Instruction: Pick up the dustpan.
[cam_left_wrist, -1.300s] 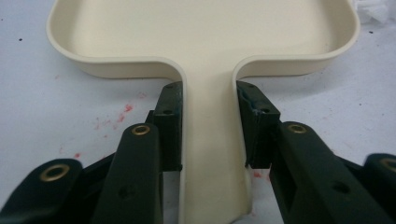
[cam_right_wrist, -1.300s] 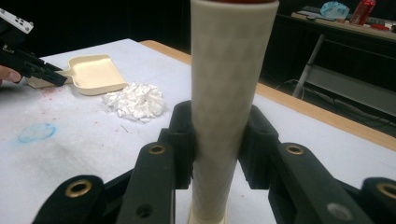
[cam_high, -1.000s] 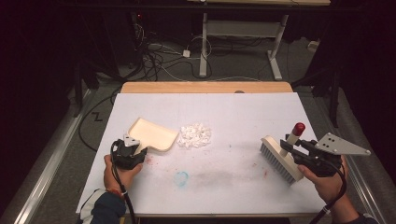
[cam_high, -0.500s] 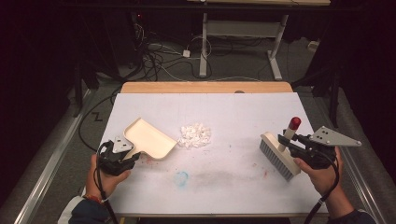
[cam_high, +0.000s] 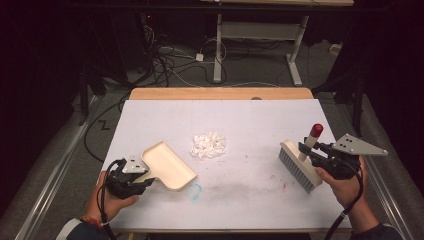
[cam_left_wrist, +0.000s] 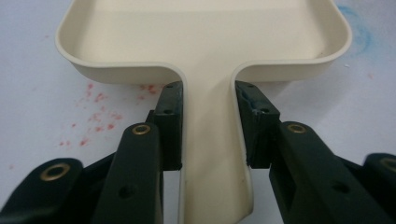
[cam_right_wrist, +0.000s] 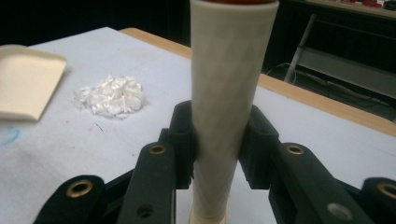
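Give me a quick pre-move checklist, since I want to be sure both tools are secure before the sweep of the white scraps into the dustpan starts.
1. Left gripper clamped on the dustpan handle: ok, pads press both sides.
2. Right gripper clamped on the brush handle: ok.
3. Pile of white scraps lies between dustpan and brush: ok.
4. Dustpan's open edge flat on the table: cannot tell.
5. Dustpan's open edge faces the pile: not ok, it points toward the table's near right, past the scraps.
6. Path from brush to pile free of other things: ok.
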